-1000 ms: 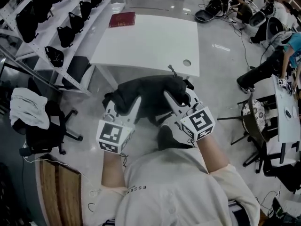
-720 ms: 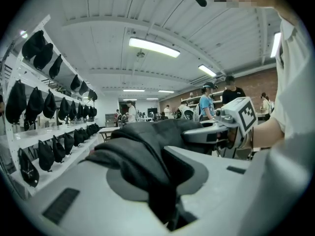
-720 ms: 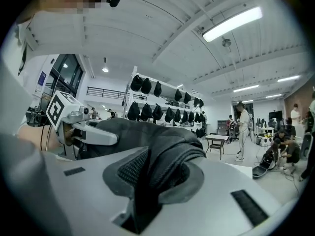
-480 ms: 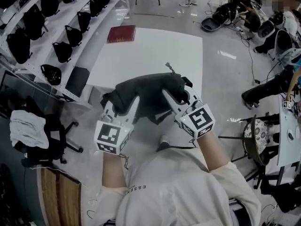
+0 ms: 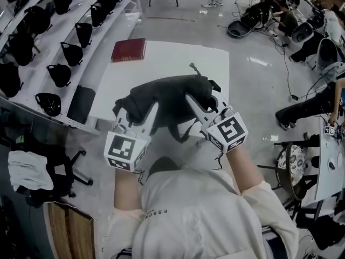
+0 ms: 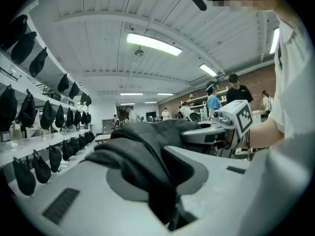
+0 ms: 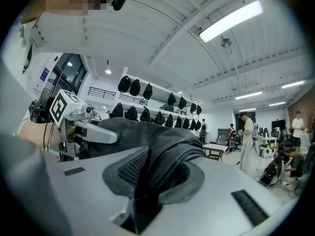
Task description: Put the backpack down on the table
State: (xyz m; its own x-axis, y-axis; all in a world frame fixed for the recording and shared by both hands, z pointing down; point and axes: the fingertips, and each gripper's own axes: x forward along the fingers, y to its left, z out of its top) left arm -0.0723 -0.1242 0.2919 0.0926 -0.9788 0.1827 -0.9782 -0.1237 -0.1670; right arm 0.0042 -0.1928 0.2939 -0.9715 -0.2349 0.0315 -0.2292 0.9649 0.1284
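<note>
The black backpack (image 5: pixel 168 97) hangs in the air between both grippers, over the near part of the white table (image 5: pixel 183 55). My left gripper (image 5: pixel 138 114) is shut on a fold of its fabric at the left side; in the left gripper view the dark cloth (image 6: pixel 142 154) fills the gap between the jaws. On the right side, my right gripper (image 5: pixel 201 108) is shut on another fold, seen as mesh-lined cloth (image 7: pixel 160 156) in the right gripper view. Each gripper view shows the other gripper across the bag.
A red book (image 5: pixel 128 49) lies at the table's far left corner. Shelves with several black bags (image 5: pixel 59 42) run along the left. An office chair with a white cloth (image 5: pixel 27 169) stands lower left. People and gear (image 5: pixel 269 15) crowd the floor upper right.
The person has stepped up to the table, carrying the backpack forward. It hung short of the near edge before and is now over the tabletop. Both grips are unchanged.
</note>
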